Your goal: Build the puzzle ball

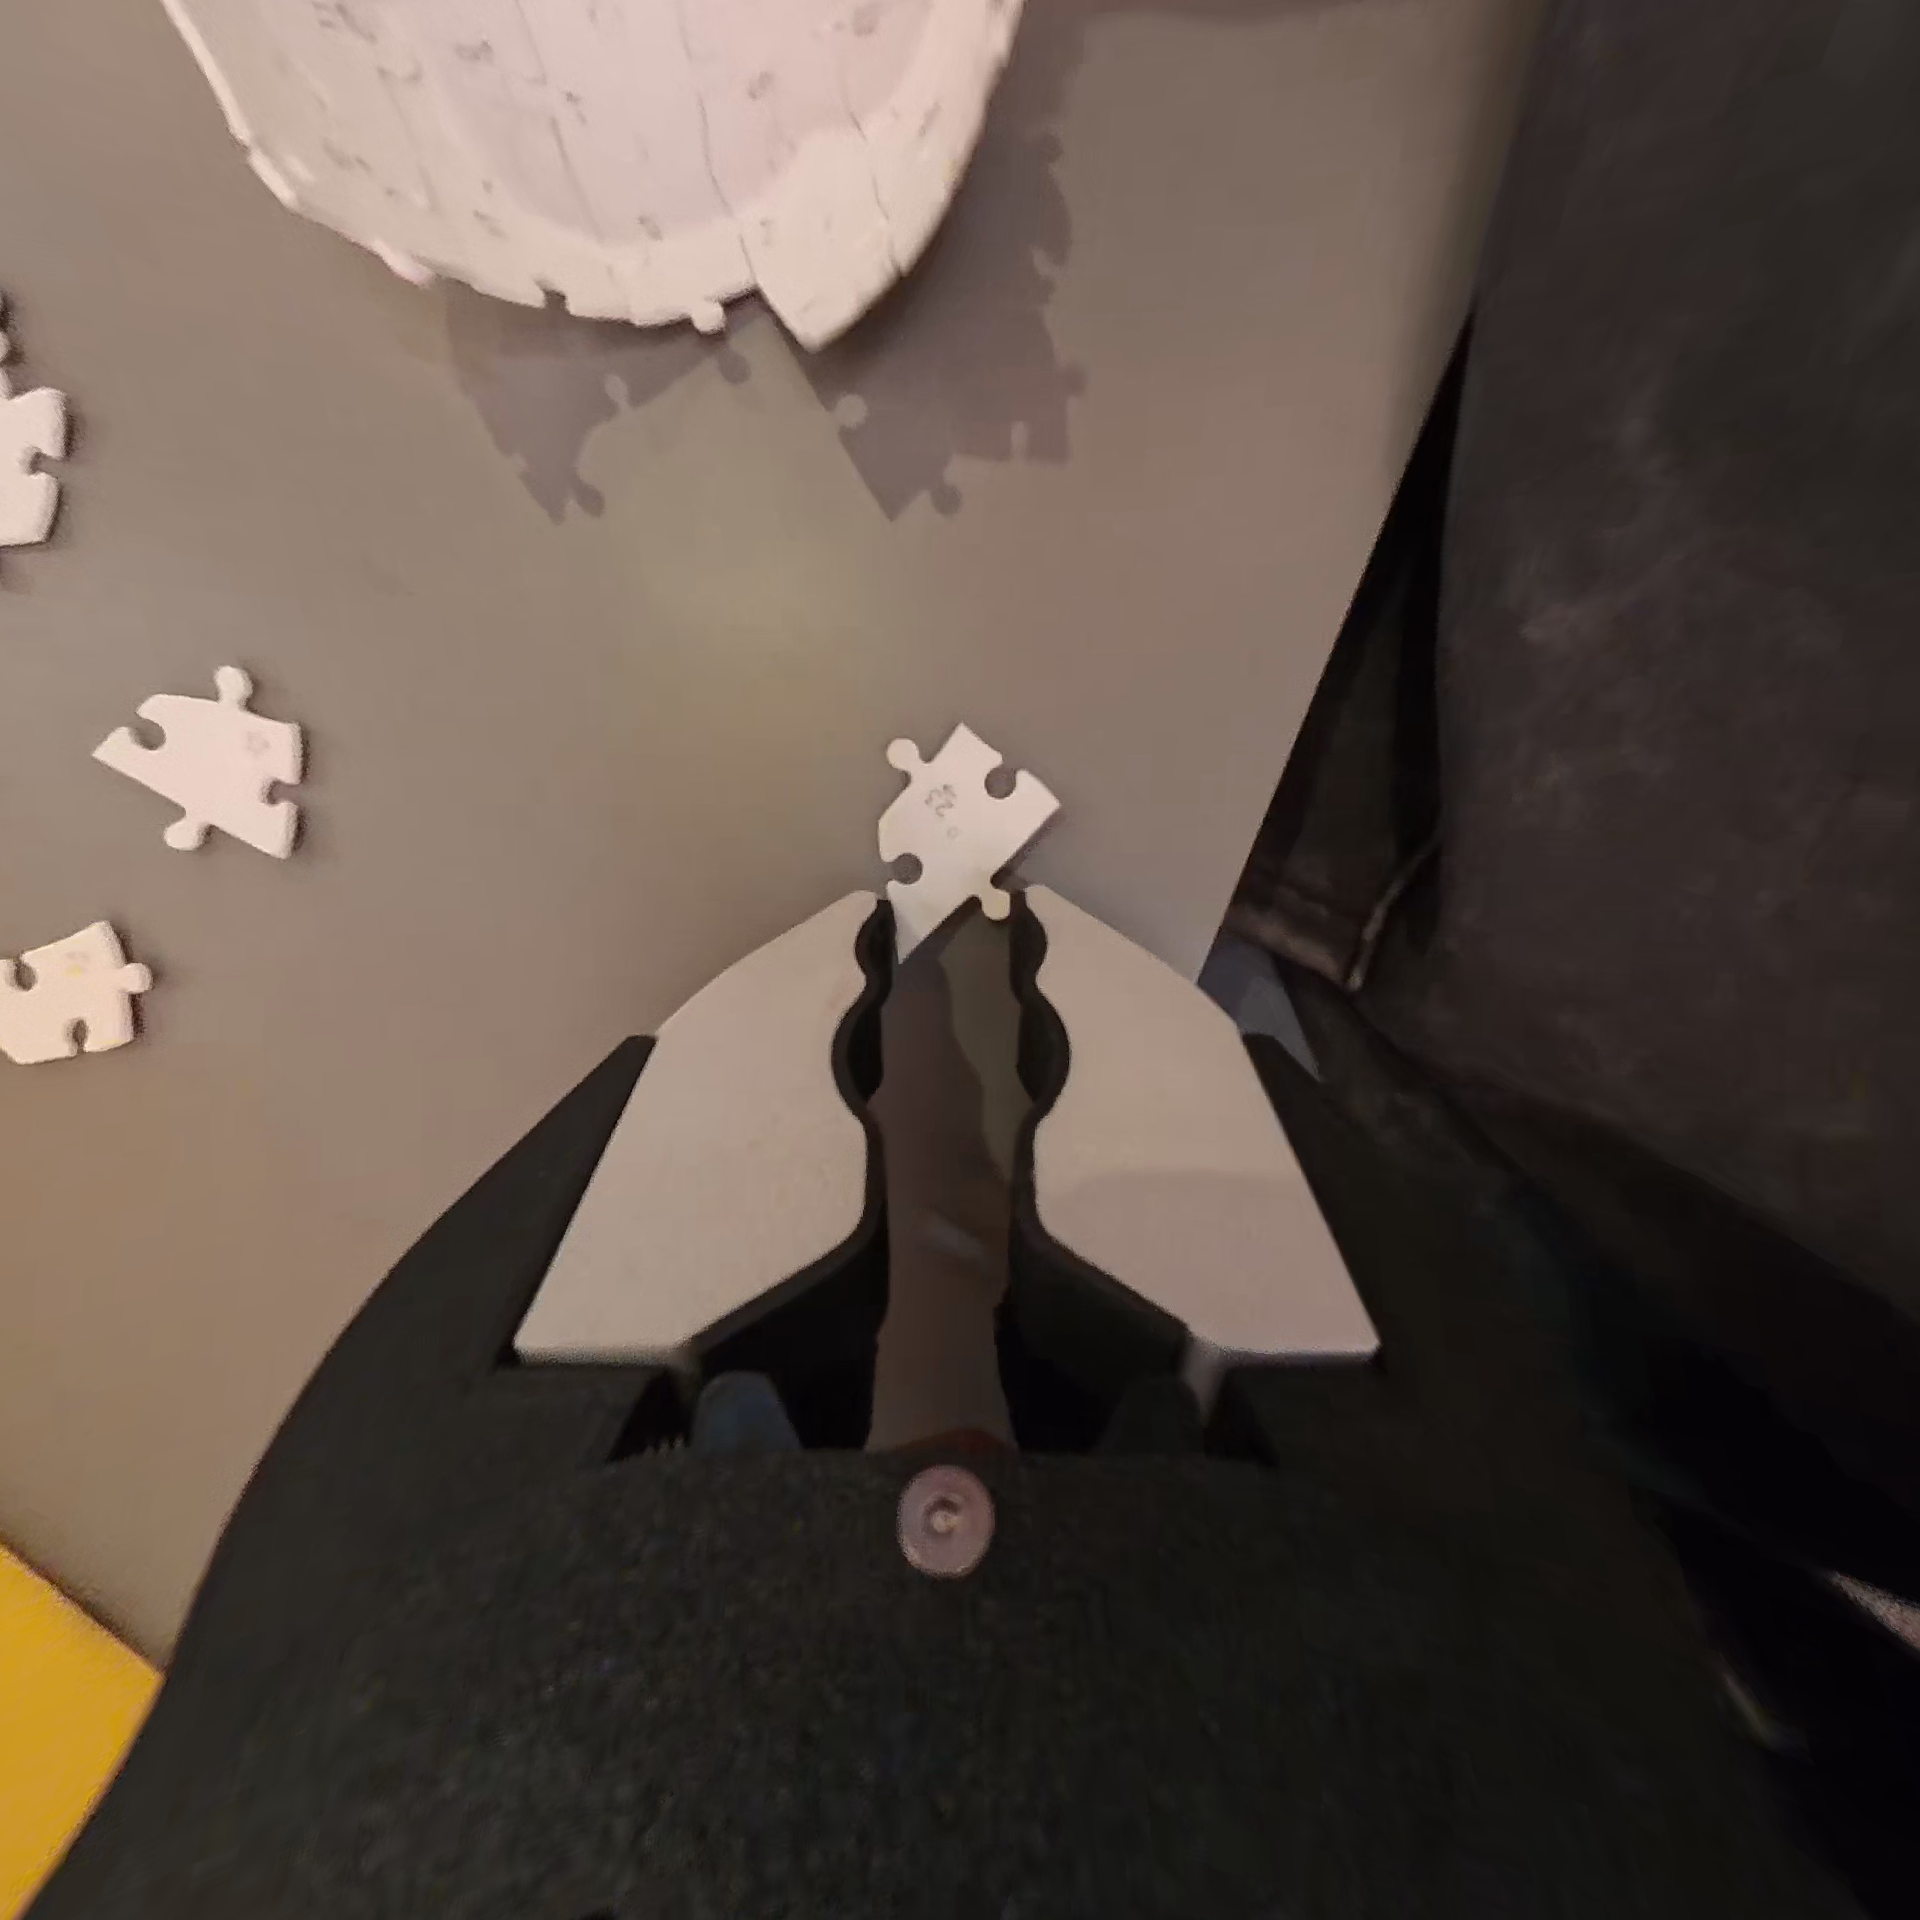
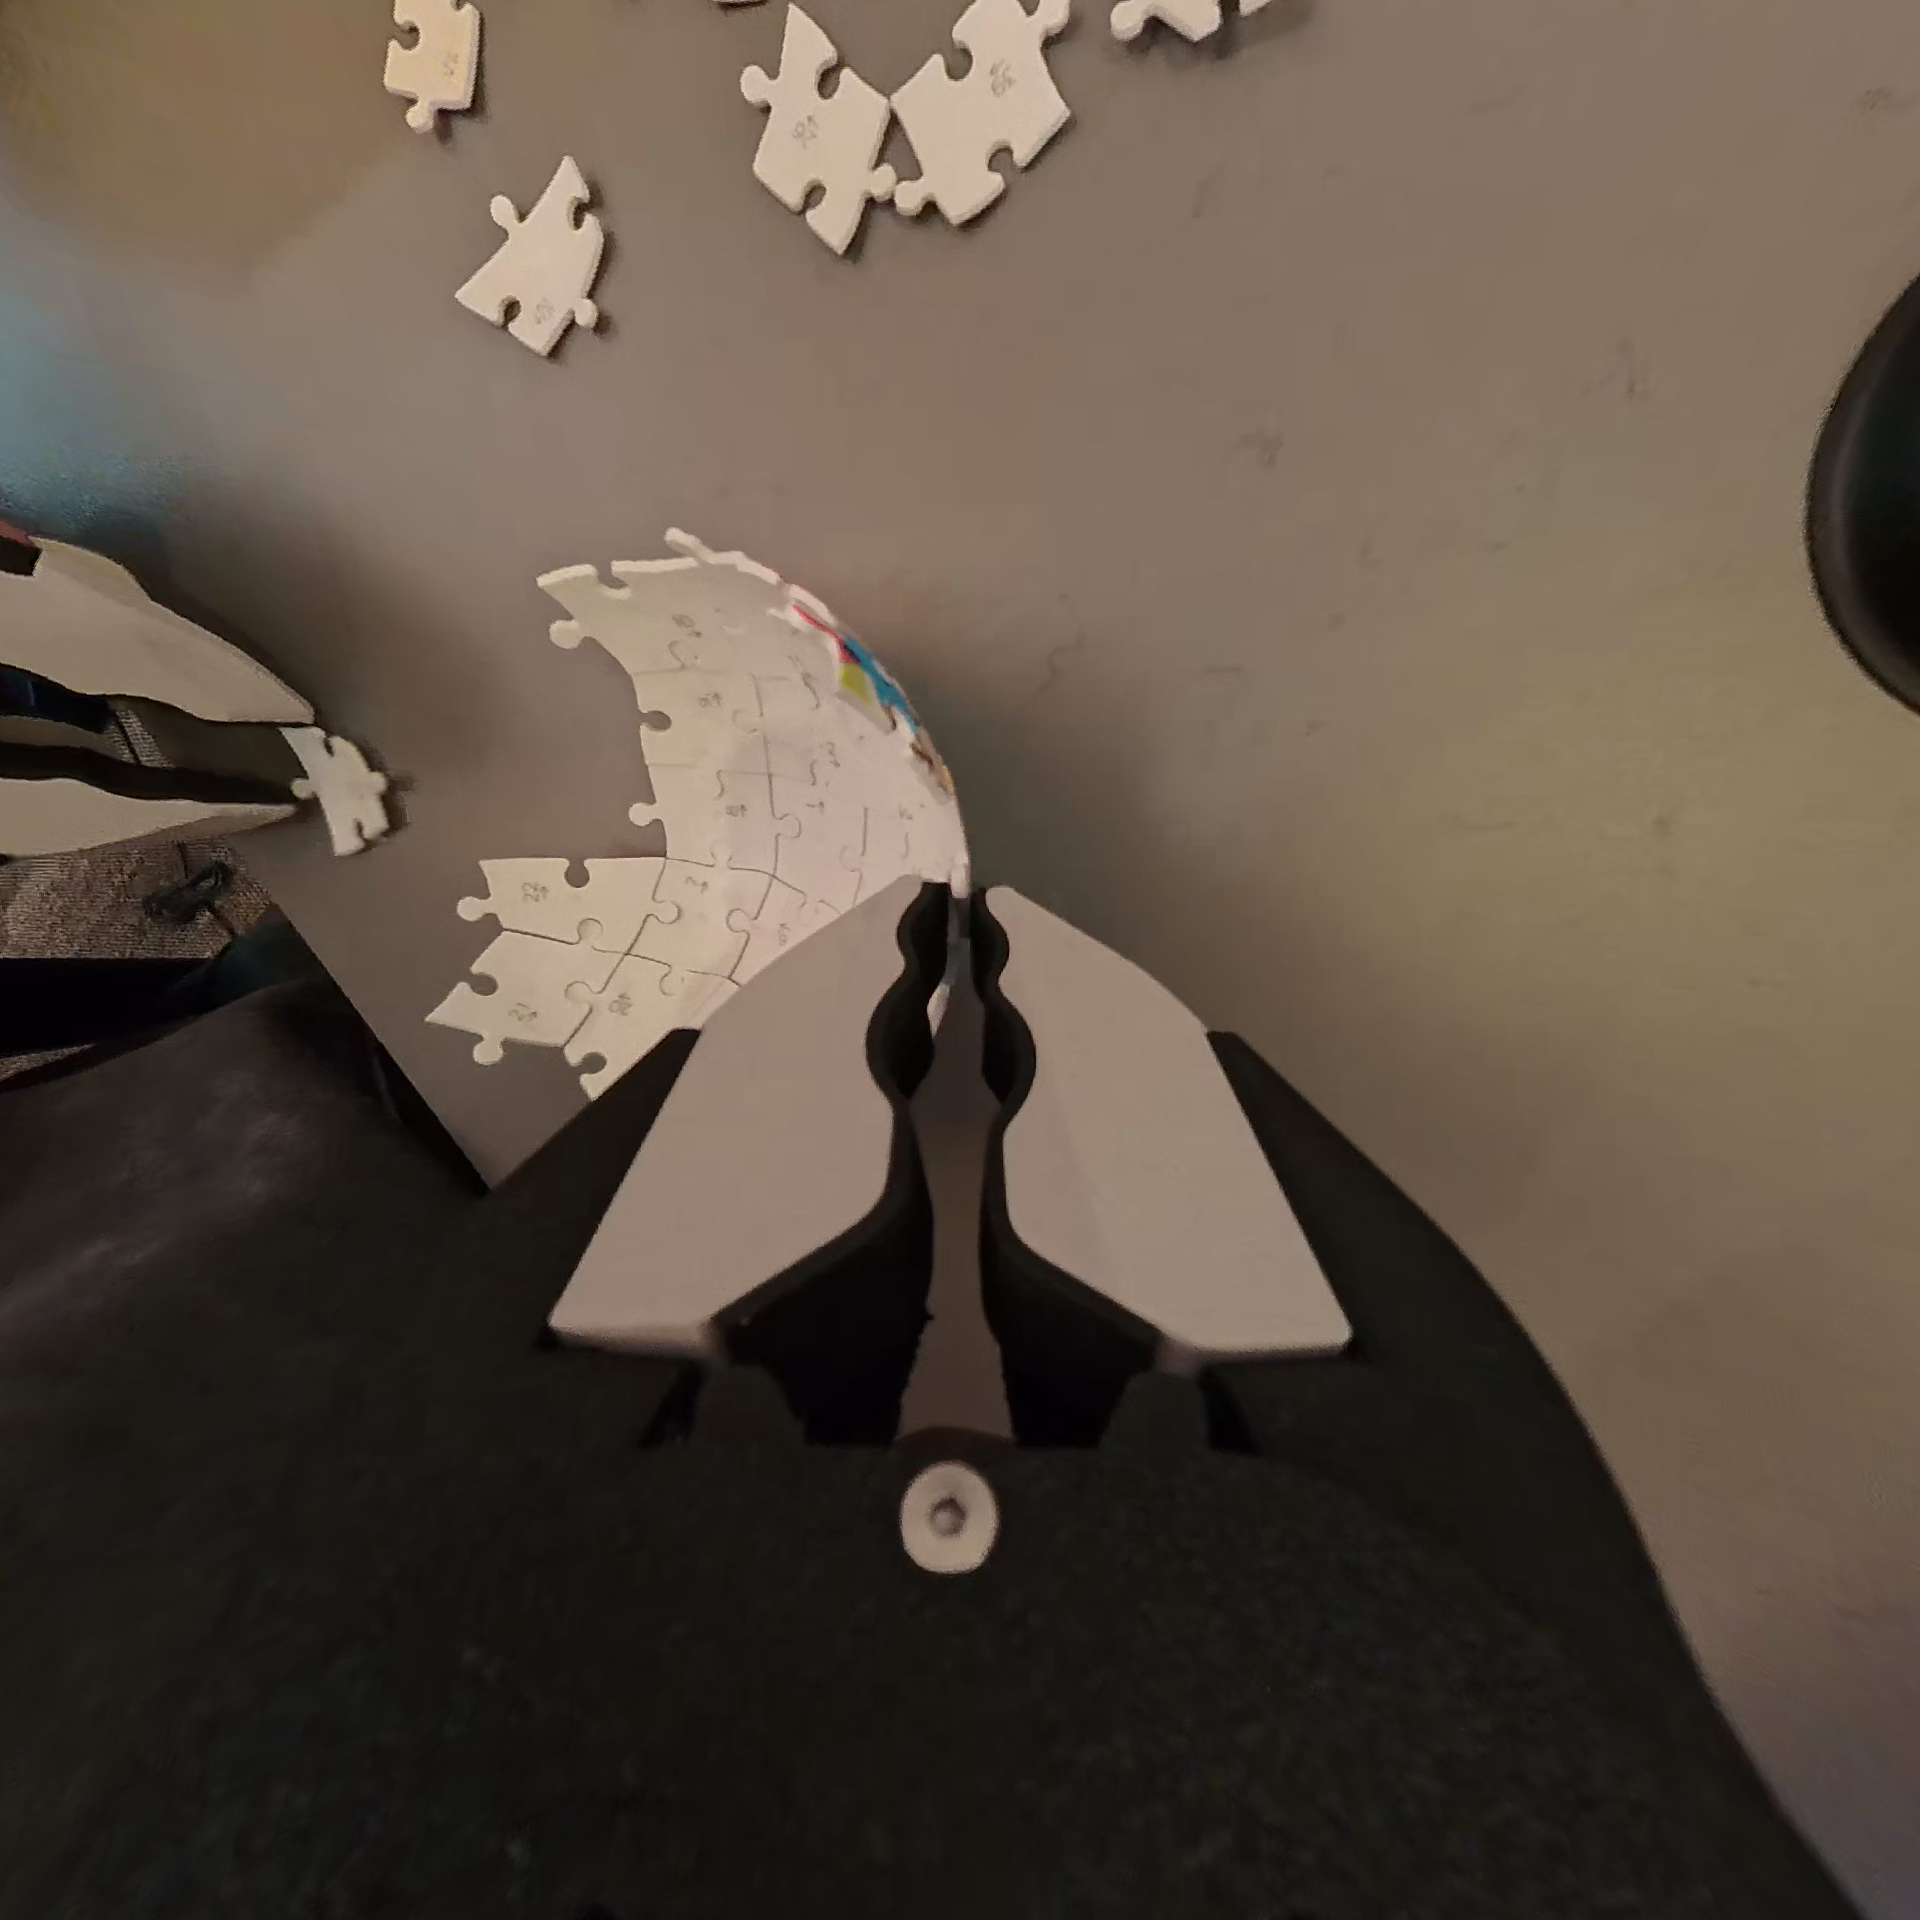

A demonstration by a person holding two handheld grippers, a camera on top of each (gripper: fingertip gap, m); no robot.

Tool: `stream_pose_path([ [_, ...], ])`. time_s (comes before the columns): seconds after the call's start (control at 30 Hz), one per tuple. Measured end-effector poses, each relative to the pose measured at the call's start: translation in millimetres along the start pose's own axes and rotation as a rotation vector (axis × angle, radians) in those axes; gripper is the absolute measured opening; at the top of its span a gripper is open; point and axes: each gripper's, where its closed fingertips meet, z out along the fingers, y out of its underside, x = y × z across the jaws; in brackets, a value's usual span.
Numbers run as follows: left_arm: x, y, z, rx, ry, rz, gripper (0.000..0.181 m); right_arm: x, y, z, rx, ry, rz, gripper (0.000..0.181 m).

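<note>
two grippers each clamp something. the left gripper (image 1: 951, 904) pinches a loose white puzzle piece (image 1: 961, 821) by its lower corner, near the right edge of the grey desk (image 1: 623, 623). the right gripper (image 2: 961, 899) is closed on the rim of the partly built puzzle ball (image 2: 748, 790), a curved white shell whose printed, coloured outer side shows at its far edge. more loose pieces (image 2: 540, 265) lie flat on the desk beyond the shell, toward the far edge.
</note>
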Motion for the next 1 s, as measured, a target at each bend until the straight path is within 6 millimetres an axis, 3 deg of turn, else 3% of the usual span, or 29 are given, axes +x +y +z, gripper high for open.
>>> stream_pose_path([
  [0.1,-13.0,-15.5,-1.8,0.001,-0.095,-0.092,0.020,-1.1,-0.1,-1.4,0.001,0.008,-0.007,0.004],
  [0.2,-26.1,-43.4,-9.2,0.036,-0.182,-0.214,0.015,-1.2,-0.8,-2.9,0.002,0.026,-0.004,0.004],
  [0.3,-21.7,-81.4,-11.8,0.099,-0.141,-0.347,0.000,2.2,-1.5,-4.5,0.005,0.070,0.001,0.004],
  [0.37,-21.3,-96.7,-6.1,0.106,-0.133,-0.410,0.000,1.2,-2.7,-5.3,0.009,0.079,-0.008,0.004],
  [0.43,-34.9,-83.2,1.5,0.032,-0.219,-0.436,0.000,0.1,-3.0,-5.1,0.009,0.079,-0.015,0.004],
  [0.5,-34.9,-66.6,6.3,-0.020,-0.206,-0.406,0.002,0.4,-2.5,-4.5,0.008,0.074,-0.016,0.004],
  [0.6,-27.4,-45.6,7.3,-0.074,-0.163,-0.269,0.028,3.3,-1.4,-4.4,0.007,0.072,-0.015,0.004],
  [0.67,-26.8,-40.0,12.5,-0.053,-0.162,-0.168,0.036,6.0,-0.7,-5.2,0.009,0.072,-0.009,0.004],
  [0.8,-13.5,-50.4,29.9,-0.022,-0.070,-0.113,0.050,12.2,1.6,-8.9,0.009,0.088,-0.001,0.004],
  [0.9,-6.7,-60.0,42.6,-0.031,-0.040,-0.138,0.051,16.9,2.4,-13.1,0.015,0.105,0.010,0.004],
  [0.97,-7.9,-65.9,46.3,-0.019,-0.062,-0.154,0.028,18.9,3.4,-14.1,0.014,0.111,0.014,0.004],
  [1.0,-8.6,-67.1,47.0,-0.020,-0.070,-0.167,0.027,19.7,3.8,-14.4,0.013,0.113,0.014,0.004],
])
